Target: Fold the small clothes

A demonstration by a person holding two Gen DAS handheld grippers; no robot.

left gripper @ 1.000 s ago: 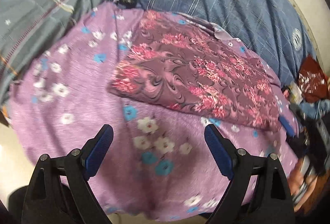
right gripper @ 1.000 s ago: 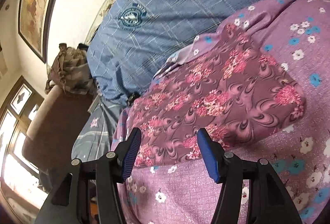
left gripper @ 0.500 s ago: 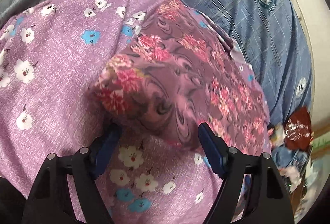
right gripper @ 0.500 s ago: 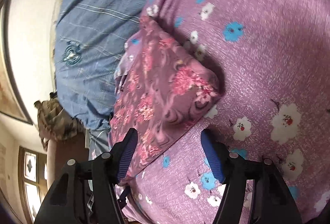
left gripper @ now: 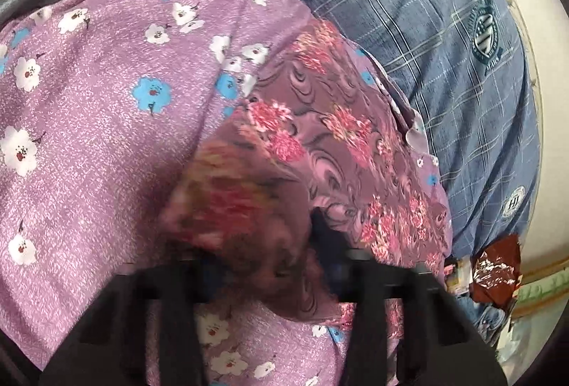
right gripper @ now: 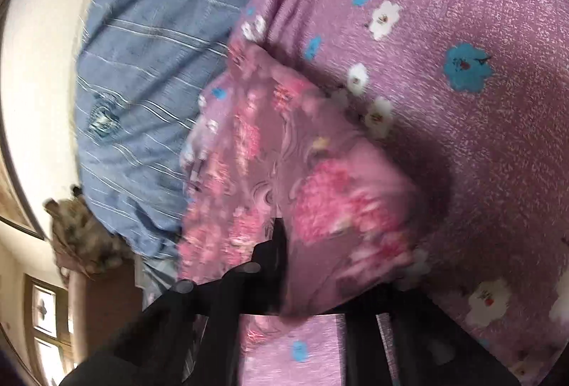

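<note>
Mauve folded cloth (left gripper: 320, 144) lies on the lilac flowered sheet (left gripper: 99, 94). Left gripper (left gripper: 263, 265) and right gripper (right gripper: 320, 275) have just closed, each pinching a near corner.

Swirl-printed garment (left gripper: 341, 151) – thin, smooth cloth; lilac floral sheet (left gripper: 106, 122) – matt, grainy weave.

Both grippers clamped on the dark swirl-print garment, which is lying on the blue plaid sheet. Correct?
Not quite. The swirl-print garment lies on the purple floral cloth, not directly on the blue plaid sheet beyond it; the left wrist view shows this. Left gripper and right gripper are both clamped on the garment.
</note>
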